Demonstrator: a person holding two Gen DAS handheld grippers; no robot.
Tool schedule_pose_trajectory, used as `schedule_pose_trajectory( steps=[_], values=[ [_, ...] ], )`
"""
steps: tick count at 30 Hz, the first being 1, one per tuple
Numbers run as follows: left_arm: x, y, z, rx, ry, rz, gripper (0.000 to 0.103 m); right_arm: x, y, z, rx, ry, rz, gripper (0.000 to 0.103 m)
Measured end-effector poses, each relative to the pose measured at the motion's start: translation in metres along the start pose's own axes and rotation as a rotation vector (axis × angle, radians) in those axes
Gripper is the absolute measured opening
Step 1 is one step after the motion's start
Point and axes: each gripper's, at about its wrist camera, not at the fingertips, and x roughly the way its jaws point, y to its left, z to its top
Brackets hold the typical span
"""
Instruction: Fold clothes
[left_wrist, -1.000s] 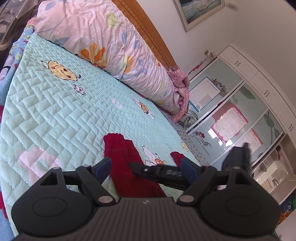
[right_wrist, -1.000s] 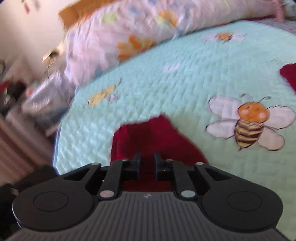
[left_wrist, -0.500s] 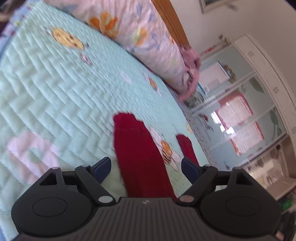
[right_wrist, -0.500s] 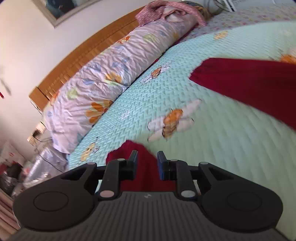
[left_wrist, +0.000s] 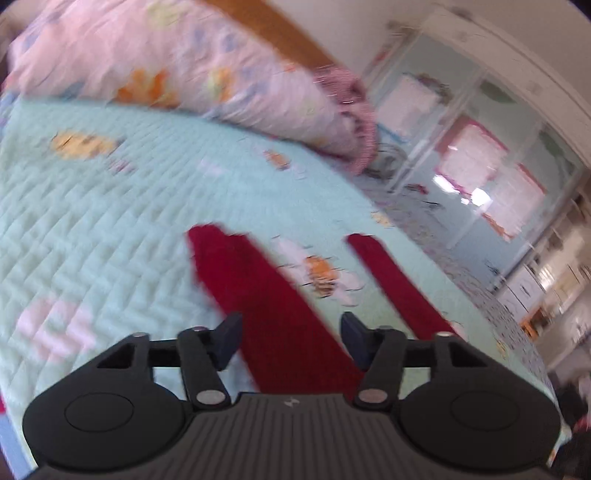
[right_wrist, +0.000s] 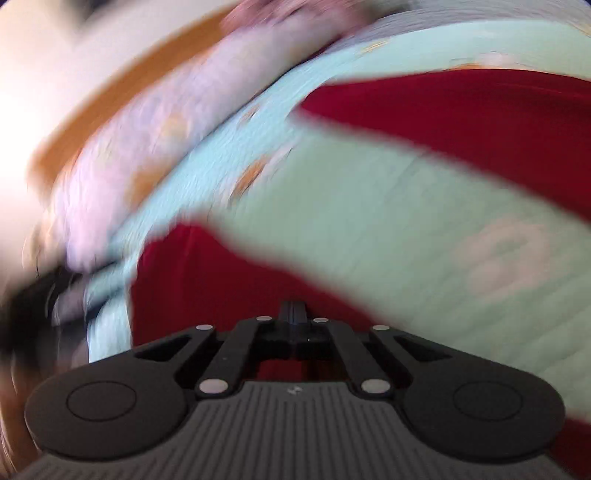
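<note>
Red trousers lie spread on the quilted bed, legs running away from the left gripper; its jaws, apart and closing, straddle the nearer leg untouched. Right gripper jaws are closing, nearly together, above the other leg.

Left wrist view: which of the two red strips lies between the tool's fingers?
The wider red strip on the picture's left; it runs down between the closing, not yet touching fingers. The narrow strip passes outside them, beyond the bee print.
</note>
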Motion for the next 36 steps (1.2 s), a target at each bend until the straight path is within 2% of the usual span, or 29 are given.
schedule_pose_trajectory(
  steps=[1,2,5,7,8,9,10,11,12,14,15,16,18,21,23,24,25,27,28,29,30,31,32,34,36],
  values=[
    [0.009,-0.008,0.001,0.040,0.043,-0.034,0.073,-0.008,0.001,0.003,0.009,-0.029,0.017,0.020],
    [0.020,-0.014,0.002,0.075,0.101,-0.063,0.073,-0.016,0.002,0.006,0.014,-0.052,0.034,0.022],
    [0.060,-0.033,-0.007,0.222,0.324,-0.106,0.073,-0.048,0.004,-0.011,-0.020,0.028,0.080,0.023],
    [0.079,-0.026,-0.017,0.231,0.394,-0.087,0.072,-0.067,0.001,-0.027,-0.061,0.103,0.080,0.025],
    [0.083,-0.023,-0.020,0.244,0.396,-0.082,0.071,-0.072,-0.005,-0.035,-0.094,0.151,0.046,0.025],
    [0.083,-0.021,-0.020,0.260,0.383,-0.082,0.072,-0.075,-0.014,-0.040,-0.110,0.186,0.022,0.016],
    [0.082,-0.022,-0.021,0.281,0.379,-0.070,0.072,-0.077,-0.026,-0.037,-0.092,0.151,-0.007,0.005],
    [0.083,-0.026,-0.022,0.307,0.382,-0.054,0.072,-0.080,-0.038,-0.033,-0.073,0.116,-0.036,0.006],
    [0.084,-0.029,-0.023,0.333,0.380,-0.040,0.072,-0.082,-0.049,-0.029,-0.055,0.077,-0.067,0.000],
    [0.085,-0.035,-0.025,0.386,0.366,-0.015,0.072,-0.091,-0.062,-0.018,-0.018,-0.047,-0.158,0.000],
    [0.085,-0.038,-0.027,0.412,0.359,-0.003,0.072,-0.095,-0.068,-0.013,0.001,-0.108,-0.204,0.010],
    [0.085,-0.040,-0.028,0.439,0.352,0.009,0.072,-0.099,-0.074,-0.008,0.018,-0.165,-0.236,0.011],
    [0.084,-0.042,-0.027,0.466,0.344,0.028,0.072,-0.117,-0.068,-0.014,0.026,-0.182,-0.125,0.015],
    [0.081,-0.040,-0.028,0.505,0.324,0.074,0.072,-0.143,-0.054,-0.038,-0.021,-0.087,0.003,0.023],
    [0.083,-0.037,-0.028,0.527,0.317,0.094,0.073,-0.151,-0.052,-0.053,-0.055,0.003,0.049,0.027],
    [0.084,-0.036,-0.027,0.524,0.316,0.093,0.075,-0.152,-0.056,-0.058,-0.072,0.039,0.028,0.027],
    [0.085,-0.034,-0.027,0.522,0.316,0.092,0.076,-0.150,-0.064,-0.061,-0.072,0.055,-0.030,0.024],
    [0.083,-0.033,-0.024,0.499,0.312,0.095,0.077,-0.148,-0.094,-0.052,0.001,0.014,-0.126,0.000],
    [0.080,-0.032,-0.020,0.474,0.307,0.095,0.076,-0.154,-0.100,-0.047,0.032,-0.056,-0.155,0.000],
    [0.076,-0.032,-0.017,0.448,0.303,0.095,0.076,-0.161,-0.106,-0.041,0.063,-0.125,-0.183,0.005],
    [0.069,-0.029,-0.012,0.413,0.280,0.094,0.076,-0.167,-0.112,-0.036,0.094,-0.194,-0.203,0.015],
    [0.058,-0.023,-0.008,0.368,0.235,0.099,0.076,-0.176,-0.114,-0.035,0.130,-0.252,-0.176,0.026],
    [0.046,-0.014,-0.002,0.310,0.187,0.120,0.076,-0.184,-0.116,-0.038,0.170,-0.282,-0.133,0.030],
    [0.026,0.015,0.009,0.143,0.134,0.182,0.078,-0.194,-0.108,-0.047,0.172,-0.258,-0.096,0.033],
    [0.021,0.049,0.017,-0.035,0.143,0.210,0.078,-0.197,-0.087,-0.062,0.084,-0.185,-0.099,0.034]
  ],
)
